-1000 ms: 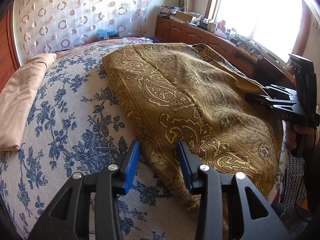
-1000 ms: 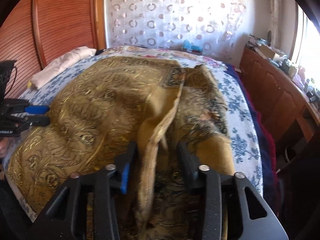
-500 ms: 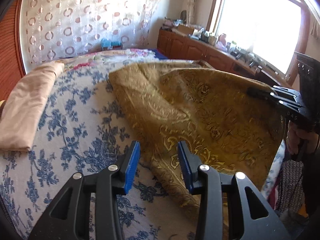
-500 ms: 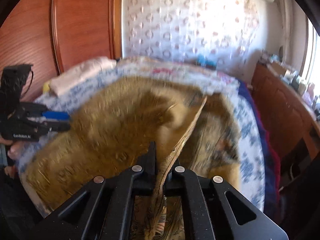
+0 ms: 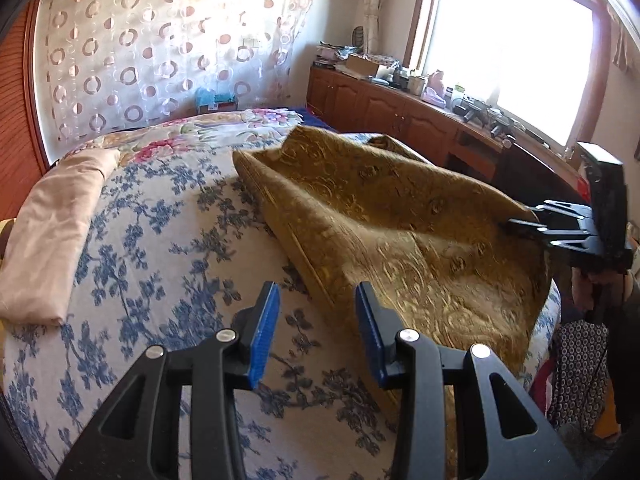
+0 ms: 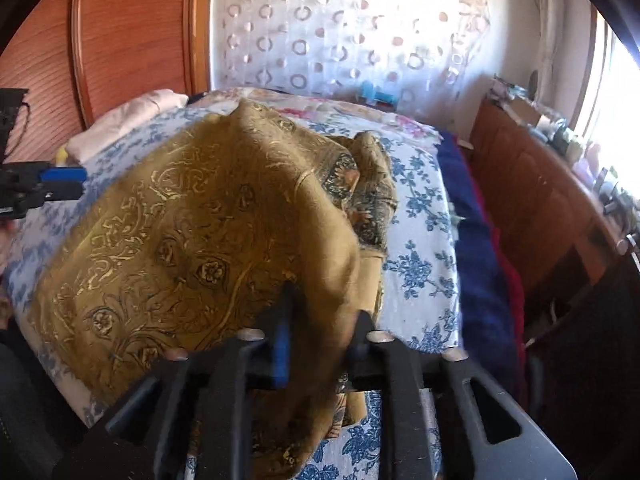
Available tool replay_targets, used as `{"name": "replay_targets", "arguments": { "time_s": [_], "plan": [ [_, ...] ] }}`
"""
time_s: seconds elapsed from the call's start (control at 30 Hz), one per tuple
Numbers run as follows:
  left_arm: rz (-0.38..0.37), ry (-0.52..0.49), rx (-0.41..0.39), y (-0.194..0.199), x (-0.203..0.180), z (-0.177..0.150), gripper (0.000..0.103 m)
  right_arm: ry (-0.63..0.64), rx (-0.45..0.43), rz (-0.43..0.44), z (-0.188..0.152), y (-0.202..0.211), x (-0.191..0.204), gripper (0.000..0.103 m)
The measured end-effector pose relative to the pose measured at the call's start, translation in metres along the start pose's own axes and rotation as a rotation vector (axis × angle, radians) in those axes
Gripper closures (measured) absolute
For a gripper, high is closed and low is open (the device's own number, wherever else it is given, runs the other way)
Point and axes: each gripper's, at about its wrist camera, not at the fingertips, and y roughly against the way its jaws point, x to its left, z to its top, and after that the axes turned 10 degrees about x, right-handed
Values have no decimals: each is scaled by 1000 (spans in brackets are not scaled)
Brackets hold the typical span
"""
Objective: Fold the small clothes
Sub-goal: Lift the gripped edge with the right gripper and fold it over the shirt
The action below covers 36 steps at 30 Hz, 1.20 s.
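Bedspread point(image 5: 140, 240); gold cloth point(image 6: 192, 232) between right tool point(image 6: 320, 344) fingers

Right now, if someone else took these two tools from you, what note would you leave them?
Left tool: open, empty, hovering over the bed beside the gold cloth's near edge.
Right tool: the gold cloth's edge sits between its fingers, lifted off the bed; how tightly it clamps is unclear.
Done: one side of the cloth is raised, the fold not laid. A beige cloth lies folded at the bed's left side.
Left to do: probably carry the raised side across, lay it flat, finish folding.
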Motion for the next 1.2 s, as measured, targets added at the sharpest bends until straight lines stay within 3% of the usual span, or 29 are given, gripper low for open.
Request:
{"name": "replay_targets", "arguments": {
  "time_s": [0.1,0.2,0.47,0.67,0.83,0.87,0.93,1.1,1.2],
  "plan": [
    [12,-5,-26,3,3,16,64,-37,-77,46,15,20,-14,62],
    [16,-13,-47,4,5,31,64,-43,-106,33,44,27,-26,62],
    [24,-4,-60,-6,16,55,64,-3,49,92,119,-55,-40,62],
    [11,-1,-25,-20,20,56,64,0,148,110,124,-109,-49,62],
    [-7,4,4,-35,21,56,64,3,184,140,121,-124,-55,62],
    [-8,4,7,-36,21,55,64,10,183,145,120,-124,-55,64],
    [-8,3,10,-38,21,55,64,36,173,166,121,-120,-52,102],
    [-14,13,9,-38,22,54,64,75,-25,40,137,-64,-54,103],
    [-16,11,5,-35,19,51,64,37,-81,-52,152,-41,-72,103]
  ]
}}
